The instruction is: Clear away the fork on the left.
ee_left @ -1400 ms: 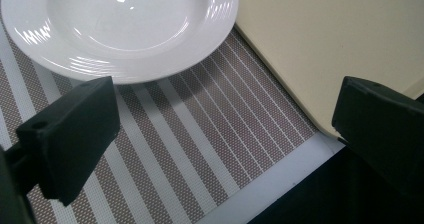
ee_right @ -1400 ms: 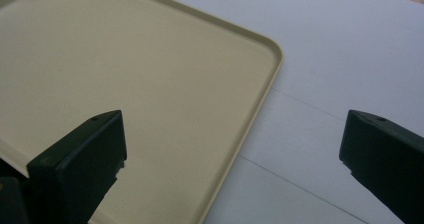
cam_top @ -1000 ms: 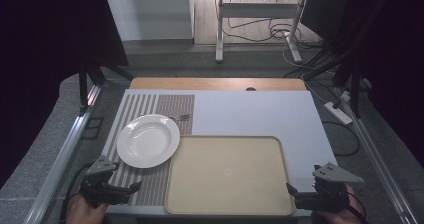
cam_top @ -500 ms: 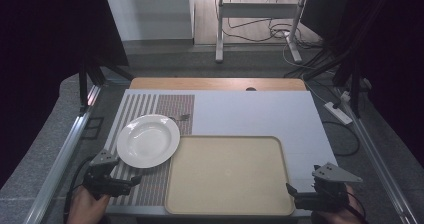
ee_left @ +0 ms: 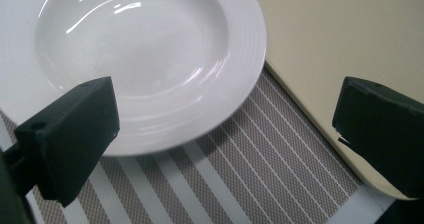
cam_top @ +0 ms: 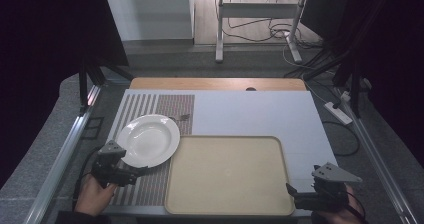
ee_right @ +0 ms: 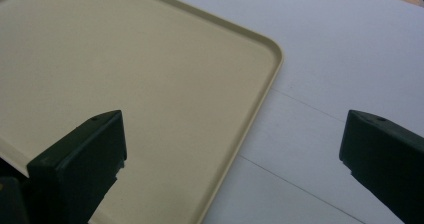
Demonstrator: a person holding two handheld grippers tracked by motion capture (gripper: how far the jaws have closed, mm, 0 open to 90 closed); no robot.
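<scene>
1. The left gripper (cam_top: 131,173) hovers just short of the white plate (cam_top: 148,139), fingers (ee_left: 70,134) spread wide — nothing held.
2. The plate lies flat on the striped placemat (cam_top: 150,184), its edge beside the beige tray (cam_top: 227,176) (a fork (cam_top: 180,118) peeks out behind).
3. Straddle the near rim squarely, one finger over and one under, before pinching.
4. The right gripper (cam_top: 295,194), fingers likewise spread, waits at the tray's near corner on the desk (cam_top: 260,111).
</scene>
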